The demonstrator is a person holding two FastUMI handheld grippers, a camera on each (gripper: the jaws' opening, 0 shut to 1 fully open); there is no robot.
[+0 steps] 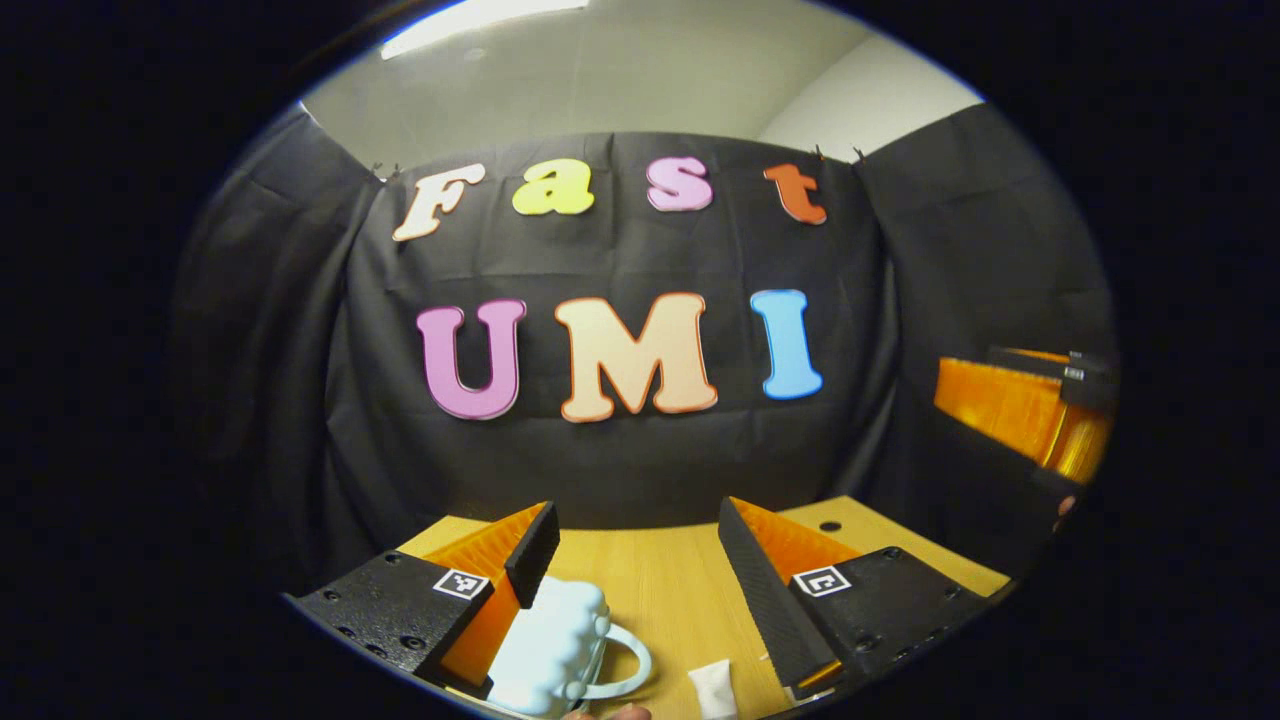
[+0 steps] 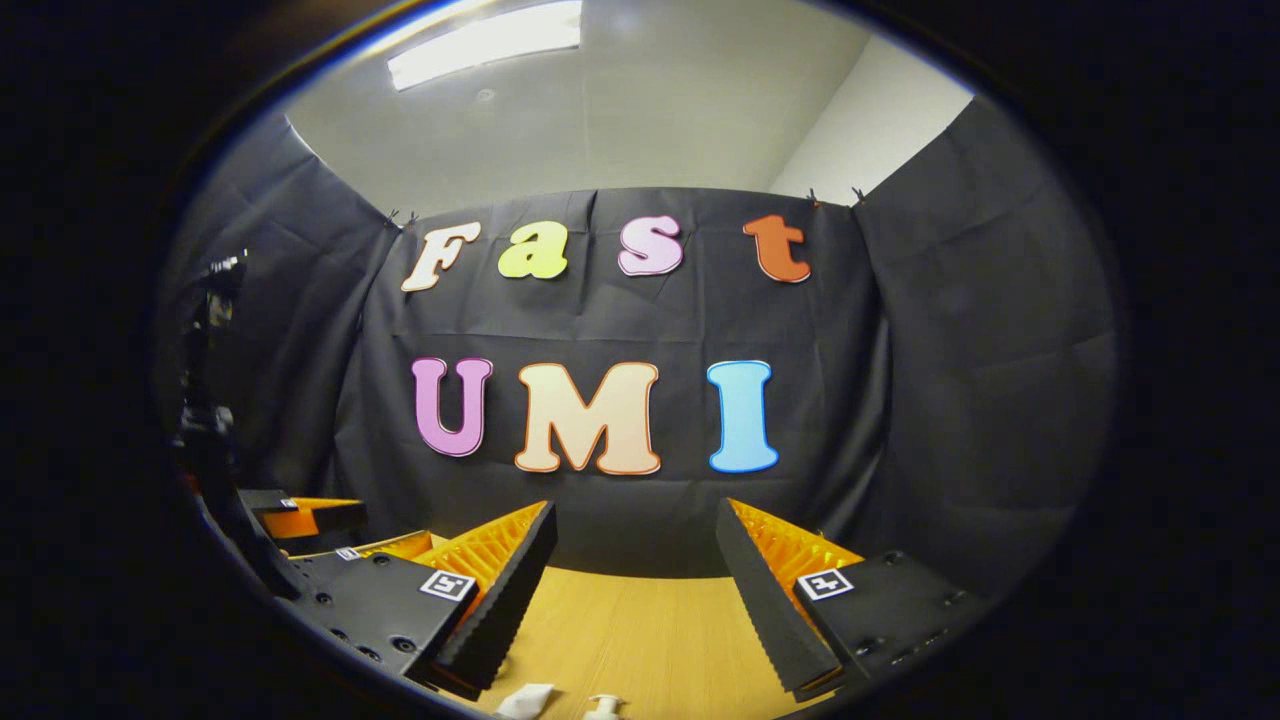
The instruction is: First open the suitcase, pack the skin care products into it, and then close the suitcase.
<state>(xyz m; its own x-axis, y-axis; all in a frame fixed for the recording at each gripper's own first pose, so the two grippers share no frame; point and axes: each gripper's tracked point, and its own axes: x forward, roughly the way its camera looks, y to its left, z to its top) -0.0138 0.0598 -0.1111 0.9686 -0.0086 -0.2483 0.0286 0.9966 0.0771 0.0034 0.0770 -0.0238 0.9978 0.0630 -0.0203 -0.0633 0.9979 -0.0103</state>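
A small pale blue suitcase (image 1: pixel 553 640) with a bumpy shell and a loop handle lies on the wooden table (image 1: pixel 660 590), low in the left gripper view. It sits just beyond the left finger; its lid looks closed. A white tube (image 1: pixel 713 688) lies to its right. My left gripper (image 1: pixel 637 520) is open above the table, holding nothing. My right gripper (image 2: pixel 636 515) is open too, with bare table (image 2: pixel 630 620) between its fingers. At the bottom edge of the right gripper view sit a white tube (image 2: pixel 525 700) and a white pump top (image 2: pixel 603 706).
The black cloth wall stands close behind the table. The right gripper's orange and black body (image 1: pixel 1020 405) is at the far right of the left gripper view. The left gripper (image 2: pixel 305 520) is at the lower left of the right gripper view. Fingertips of a hand (image 1: pixel 612 712) peek in at the bottom.
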